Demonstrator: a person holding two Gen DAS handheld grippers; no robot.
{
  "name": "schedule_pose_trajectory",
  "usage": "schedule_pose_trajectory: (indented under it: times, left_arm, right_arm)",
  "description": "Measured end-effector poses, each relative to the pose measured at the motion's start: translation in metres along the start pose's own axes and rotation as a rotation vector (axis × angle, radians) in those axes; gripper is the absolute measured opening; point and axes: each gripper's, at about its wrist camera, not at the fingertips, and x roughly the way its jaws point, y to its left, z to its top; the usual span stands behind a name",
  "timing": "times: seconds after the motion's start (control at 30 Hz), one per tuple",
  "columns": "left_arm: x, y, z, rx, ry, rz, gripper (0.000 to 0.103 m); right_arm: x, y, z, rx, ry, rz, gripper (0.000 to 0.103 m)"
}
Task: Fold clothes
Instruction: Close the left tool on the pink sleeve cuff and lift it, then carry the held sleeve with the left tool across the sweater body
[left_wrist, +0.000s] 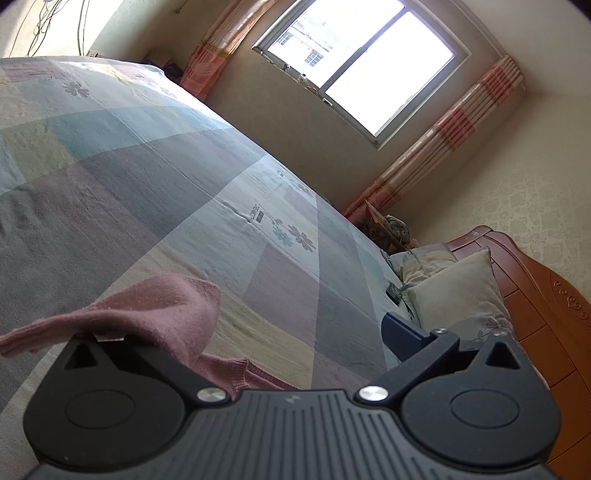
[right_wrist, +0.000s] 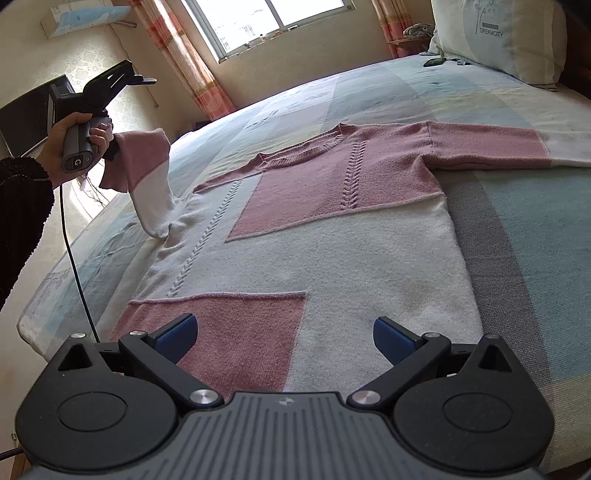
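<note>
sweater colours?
Knitted sweater: pink and white blocks, with vertical braid stitching. Best in right wrist view.

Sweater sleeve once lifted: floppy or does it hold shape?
Likely floppy: the lifted sleeve sags in a bend from the left gripper to the bed. Probably grippy, not slippery, since the knit looks fuzzy. The sweater lies flat, so a push would likely bunch it rather than slide it.
</note>
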Motion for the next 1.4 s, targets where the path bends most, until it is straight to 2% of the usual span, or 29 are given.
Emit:
schedule_pose_trajectory:
  times: [0.3, 0.7, 1.13, 1.4]
  left_arm:
    - [0.028, -0.041, -0.022, 0.056, 0.065, -0.029, 0.102]
    - [0.067, -0.067, -0.054, 0.101, 0.136, -0.045, 0.102]
    - [0.113, -0.059, -0.126, 0.229, 0.29, 0.001, 0.102]
    - [0.126, -0.04, -0.164, 0.199, 0.383, -0.005, 0.102]
  right_arm:
    - [-0.003, -0.008, -0.002, 0.012, 0.009, -0.028, 0.103]
    - [0.0, -0.007, -0.004, -0.004, 0.027, -0.029, 0.103]
    - [-0.003, -0.011, -0.003, 0.019, 0.015, -0.012, 0.103]
    - [-0.003, -0.015, -0.003, 0.033, 0.016, -0.021, 0.103]
